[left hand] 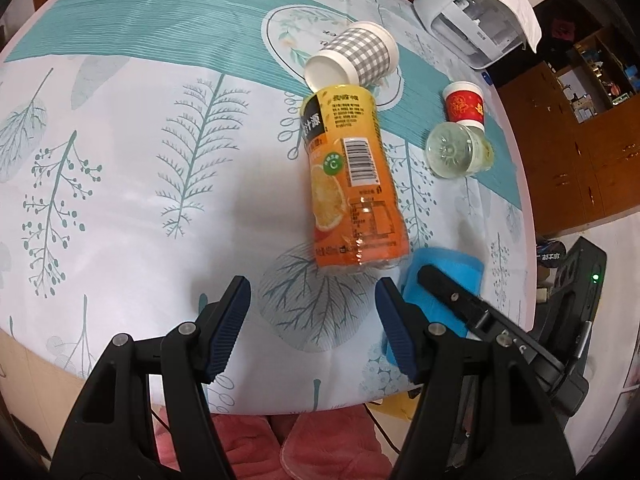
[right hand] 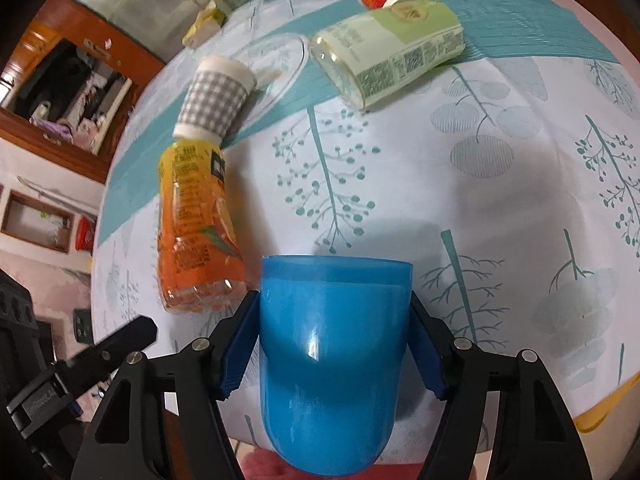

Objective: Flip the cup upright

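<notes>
A blue plastic cup (right hand: 334, 360) lies on its side between the fingers of my right gripper (right hand: 334, 344), its open rim pointing away from the camera. The gripper is shut on it just above the table's near edge. In the left wrist view the blue cup (left hand: 442, 280) shows at the lower right, partly hidden behind my right gripper's finger. My left gripper (left hand: 312, 328) is open and empty, low over the table's near edge, just short of the base of the orange juice bottle (left hand: 350, 184).
The orange juice bottle (right hand: 196, 232) lies on its side. A grey checked paper cup (left hand: 352, 56) lies at its cap end. A red paper cup (left hand: 464, 104) and a pale green bottle (right hand: 388, 56) lie farther back. A white appliance (left hand: 476, 12) stands at the far right.
</notes>
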